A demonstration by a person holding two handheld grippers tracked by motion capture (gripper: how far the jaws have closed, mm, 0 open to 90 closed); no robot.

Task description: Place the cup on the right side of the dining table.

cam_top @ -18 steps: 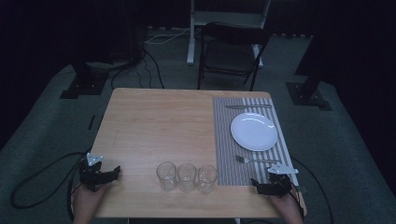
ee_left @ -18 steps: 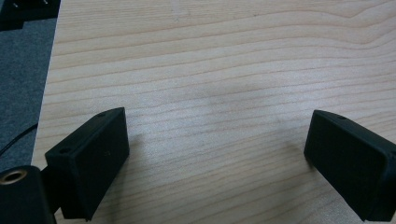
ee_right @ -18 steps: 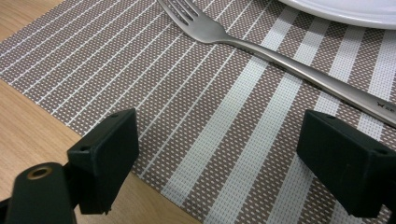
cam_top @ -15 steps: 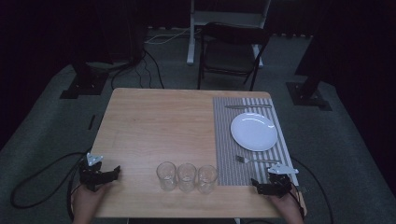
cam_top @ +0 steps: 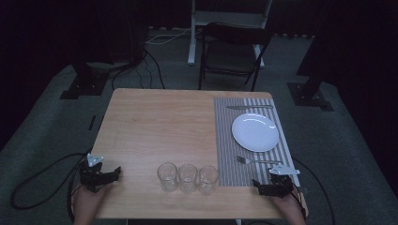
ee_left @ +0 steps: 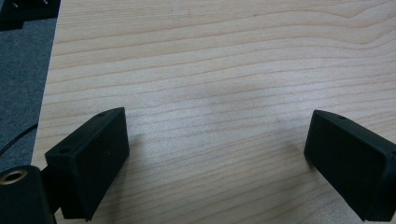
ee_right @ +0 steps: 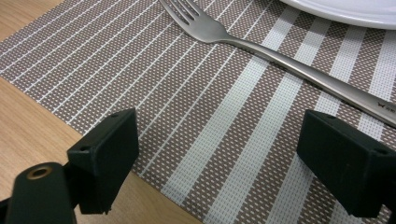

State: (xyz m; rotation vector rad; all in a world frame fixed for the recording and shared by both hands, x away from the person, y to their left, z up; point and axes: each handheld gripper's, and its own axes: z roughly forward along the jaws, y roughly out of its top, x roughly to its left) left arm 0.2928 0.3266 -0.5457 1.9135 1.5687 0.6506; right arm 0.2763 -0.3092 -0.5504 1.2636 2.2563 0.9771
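Your right gripper [cam_top: 263, 187] rests at the near right corner of the table [cam_top: 155, 126], jaws spread wide with nothing between them, and the fork [cam_top: 257, 161] lies just ahead of it on the striped placemat [cam_top: 225, 140]. In the right gripper view the fork [ee_right: 261, 49] crosses the frame on a slant, tines up at the left and handle running down to the right, just past your right-hand jaw; on the table its long axis runs side to side along the near edge of the white plate [cam_top: 255, 131], tines pointing toward the three glasses [cam_top: 187, 177]. Your right hand is much the nearer one. Your left gripper [cam_top: 110, 174] sits well apart at the near left corner, jaws also wide and empty over bare wood. For a pick, I judge you would want the jaws set across the handle, not along it. Mind the plate rim just beyond the fork and the nearest glass to the left of the placemat. The knife [cam_top: 248, 107] lies beyond the plate, out of the way. There is open placemat between gripper and fork, and the table's right edge is close beside your hand.
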